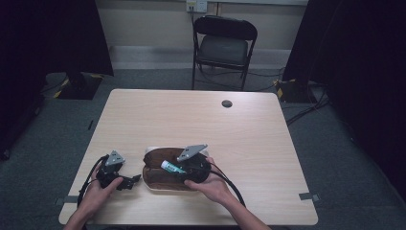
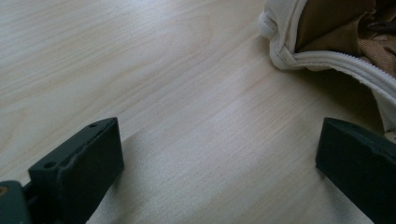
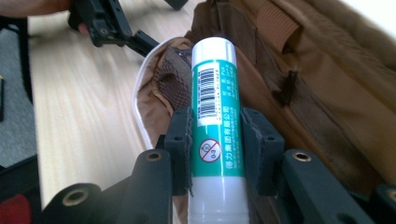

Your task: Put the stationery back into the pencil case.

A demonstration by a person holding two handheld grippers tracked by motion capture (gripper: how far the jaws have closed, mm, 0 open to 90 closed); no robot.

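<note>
While over the pouch (image 3: 327, 84), glue stick (image 3: 215, 116) between right hand-held gripper (image 3: 215, 144) jaws.

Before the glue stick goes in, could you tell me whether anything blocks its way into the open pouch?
Nothing visible does: the right gripper holds the glue stick right above the open pouch, whose brown interior lies bare.

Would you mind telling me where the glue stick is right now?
The glue stick is clamped in the right tool, held over the open brown pouch near the table's front edge, right of the left tool.
</note>
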